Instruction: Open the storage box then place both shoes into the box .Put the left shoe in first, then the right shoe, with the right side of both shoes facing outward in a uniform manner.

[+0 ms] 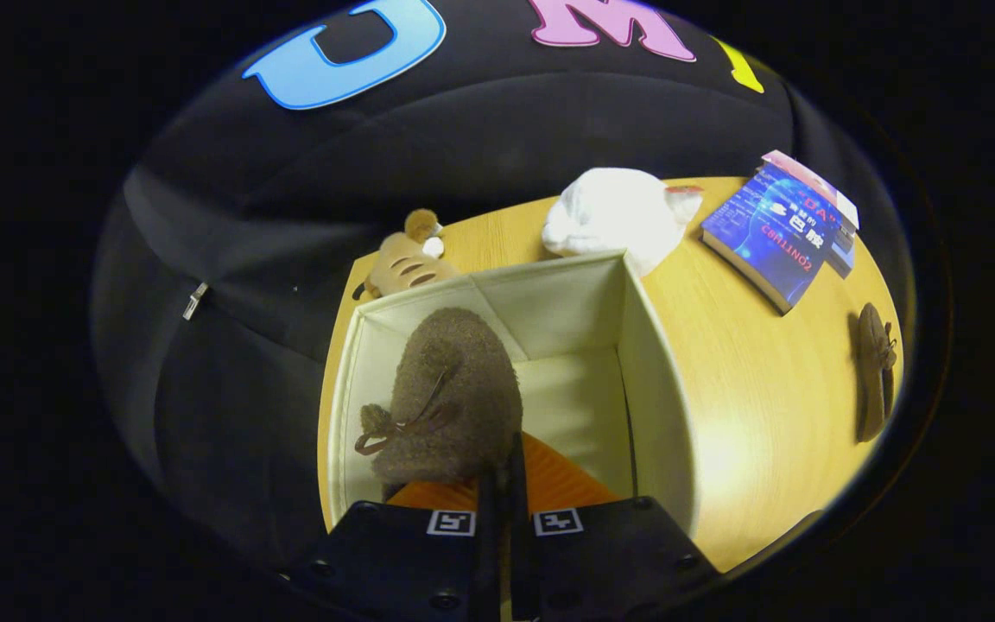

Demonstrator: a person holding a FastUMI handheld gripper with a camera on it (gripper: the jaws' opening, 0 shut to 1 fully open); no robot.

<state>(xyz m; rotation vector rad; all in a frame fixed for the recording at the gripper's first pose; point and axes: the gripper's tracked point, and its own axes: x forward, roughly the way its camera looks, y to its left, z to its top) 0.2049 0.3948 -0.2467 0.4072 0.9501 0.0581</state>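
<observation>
A brown fuzzy shoe (pixel 454 389) is held over the open white storage box (pixel 653 389), toe pointing away, its heel gripped by the fingers (pixel 504 484), which are clenched tight on it. An orange surface (pixel 558 484) is seen in the box beneath. The second shoe (pixel 876 371) lies on the wooden counter (pixel 748 415), well right of the box. Beyond the box, a plush toy (pixel 402 259), a white cloth (pixel 614 216) and a blue book (pixel 774 233) are seen
</observation>
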